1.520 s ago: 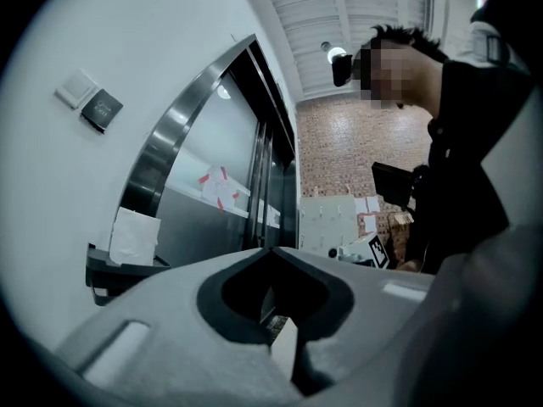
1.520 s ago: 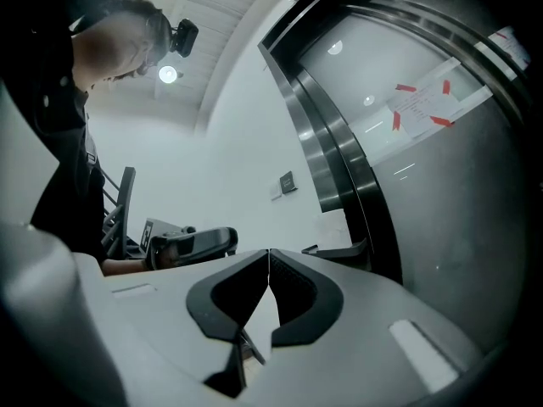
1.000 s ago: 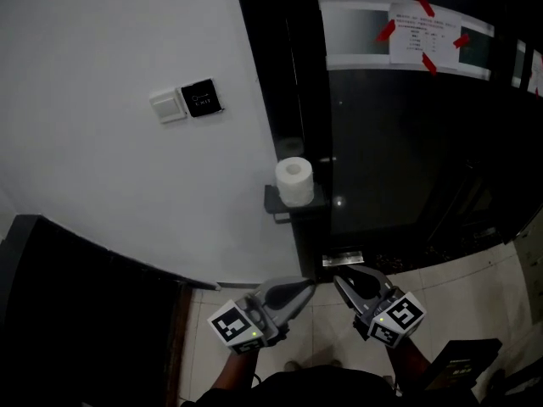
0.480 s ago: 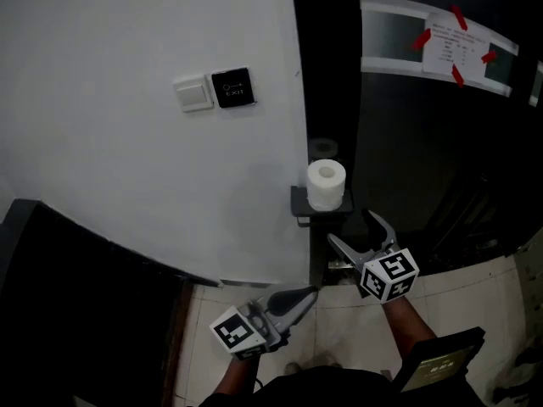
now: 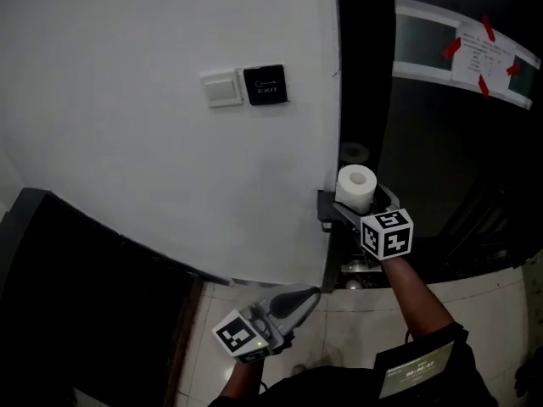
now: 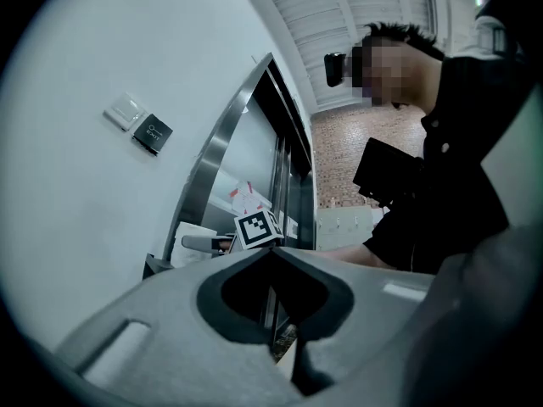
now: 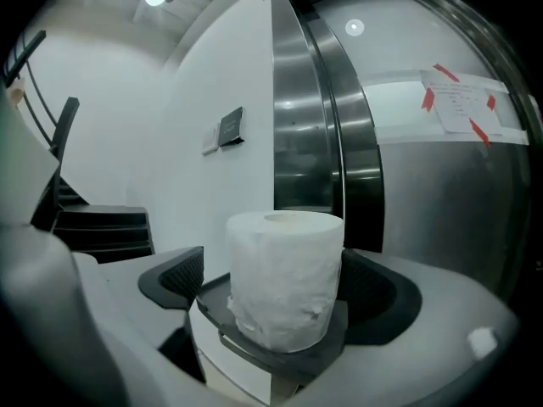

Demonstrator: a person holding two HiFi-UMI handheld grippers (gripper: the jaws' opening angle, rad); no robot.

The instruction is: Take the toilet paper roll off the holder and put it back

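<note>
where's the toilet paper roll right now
Head view, right of centre: the toilet paper roll stands upright on the dark holder at the wall's corner, between the right gripper's opening jaws.

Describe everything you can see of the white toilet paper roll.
The white toilet paper roll is a full, soft-looking cylinder with a slightly rumpled wrap and a hollow core showing on top. It stands upright on the dark holder shelf. The right gripper has its opening jaws either side, pads not pressing it.
</note>
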